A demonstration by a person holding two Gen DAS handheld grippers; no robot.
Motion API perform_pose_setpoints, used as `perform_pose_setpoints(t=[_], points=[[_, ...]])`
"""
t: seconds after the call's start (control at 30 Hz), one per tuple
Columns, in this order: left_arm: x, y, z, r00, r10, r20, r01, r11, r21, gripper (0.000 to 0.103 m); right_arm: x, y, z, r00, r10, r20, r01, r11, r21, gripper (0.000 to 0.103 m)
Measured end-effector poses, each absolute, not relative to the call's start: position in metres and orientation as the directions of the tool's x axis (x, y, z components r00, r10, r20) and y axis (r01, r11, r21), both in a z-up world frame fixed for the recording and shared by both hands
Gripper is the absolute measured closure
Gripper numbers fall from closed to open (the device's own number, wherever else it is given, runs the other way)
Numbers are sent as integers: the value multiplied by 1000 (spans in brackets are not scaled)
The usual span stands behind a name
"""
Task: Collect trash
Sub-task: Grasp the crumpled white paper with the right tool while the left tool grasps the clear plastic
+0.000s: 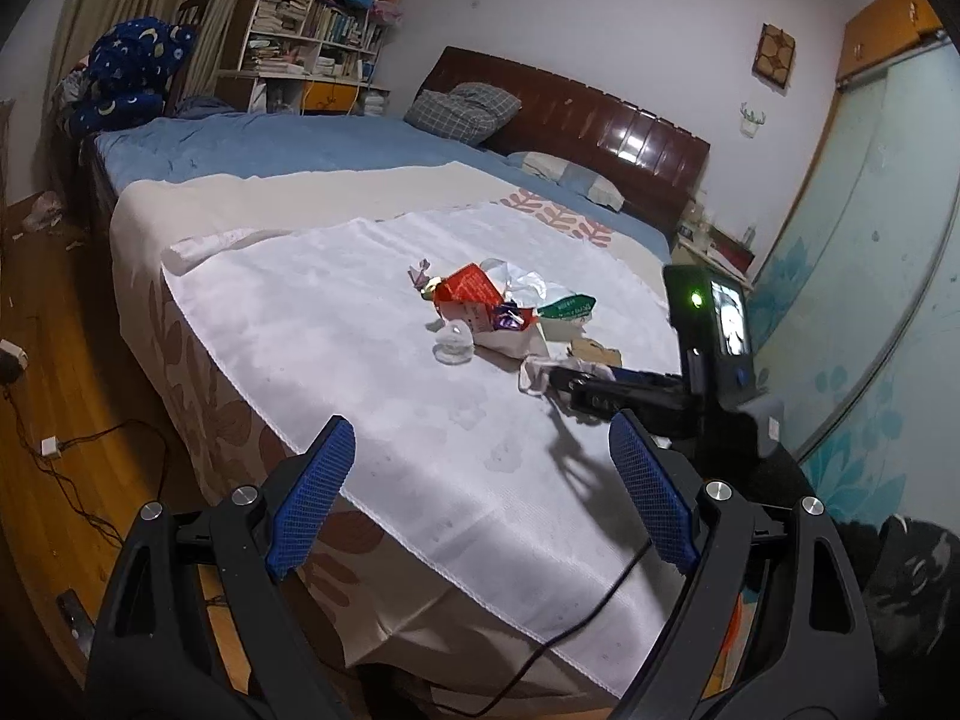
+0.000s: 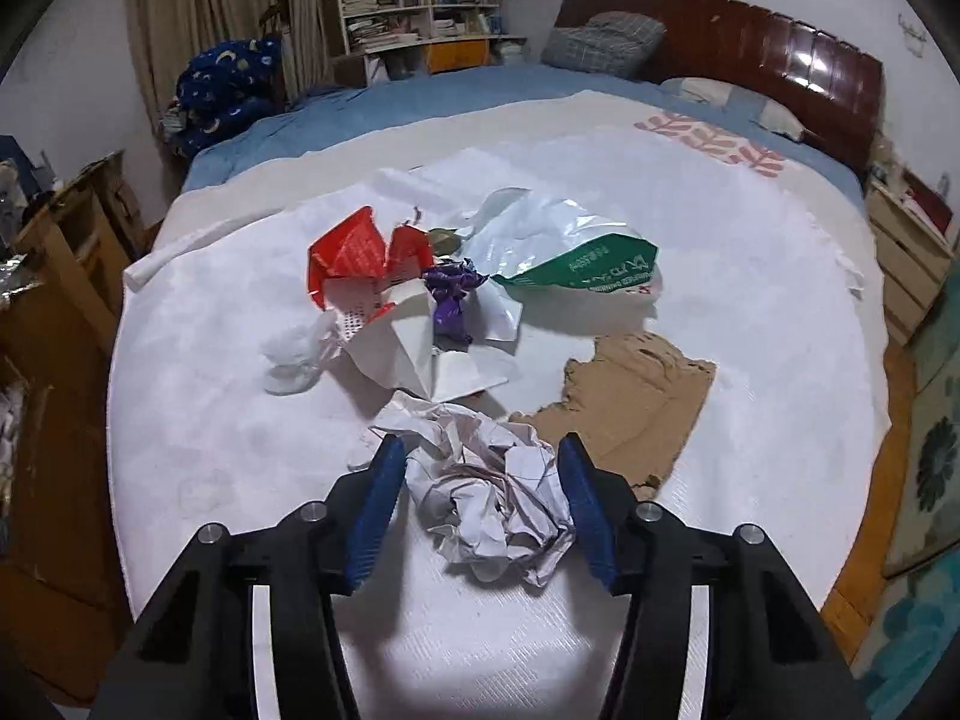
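Right wrist view: the right gripper (image 2: 477, 492) angles down over a bed's white cloth (image 2: 750, 324), its 2 blue pads flanking a crumpled paper ball (image 2: 492, 498) that sits between them; contact is unclear. Print on the green-and-white bag (image 2: 576, 264) beyond is unreadable. Left wrist view: the left gripper (image 1: 480, 474) hovers wide open and empty at the bed's edge.

Crumpled paper ball (image 2: 492, 498), torn cardboard (image 2: 636, 402) beside

Near edge of the white cloth (image 1: 468, 450) is wide open — easy way in. Farther back, the red carton (image 2: 354, 261), green-and-white bag (image 2: 576, 258) and torn cardboard (image 2: 636, 408) crowd the middle.
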State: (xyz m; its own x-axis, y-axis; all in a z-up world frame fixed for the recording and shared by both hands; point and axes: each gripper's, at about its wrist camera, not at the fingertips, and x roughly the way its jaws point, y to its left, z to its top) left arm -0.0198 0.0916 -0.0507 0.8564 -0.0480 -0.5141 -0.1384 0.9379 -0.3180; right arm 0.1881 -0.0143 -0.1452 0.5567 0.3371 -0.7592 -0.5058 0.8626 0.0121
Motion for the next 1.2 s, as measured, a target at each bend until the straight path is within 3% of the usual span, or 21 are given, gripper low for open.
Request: perform_pose_setpoints(t=[0.47,0.7,0.87,0.93,0.97,1.0,1.2], points=[[63,119,-77,819,-55,-571,-199,907,-372,17,89,-102,-122,494,561,-665,-504,808,307,60],[122,98,-96,762,-91,-641,-127,950,-286,17,80,-131,-128,485,565,-668,-481,810,336,60],[148,105,-106,747,-83,-660,-168,937,-307,17,90,-157,-136,469,562,-681,-428,819,382,60],[156,106,-110,734,-83,-674,-179,933,-311,27,94,-164,-136,471,561,-681,-423,821,384,60],[159,106,-112,724,-93,-684,-175,934,-312,47,95,-169,-134,473,561,-679,-422,821,384,60],[163,104,-115,706,-93,-702,-177,937,-302,78,96,-171,-133,475,562,-678,-422,821,385,60],[158,104,-116,704,-67,-707,-209,932,-297,78,99,-190,-129,490,555,-672,-407,827,387,60]])
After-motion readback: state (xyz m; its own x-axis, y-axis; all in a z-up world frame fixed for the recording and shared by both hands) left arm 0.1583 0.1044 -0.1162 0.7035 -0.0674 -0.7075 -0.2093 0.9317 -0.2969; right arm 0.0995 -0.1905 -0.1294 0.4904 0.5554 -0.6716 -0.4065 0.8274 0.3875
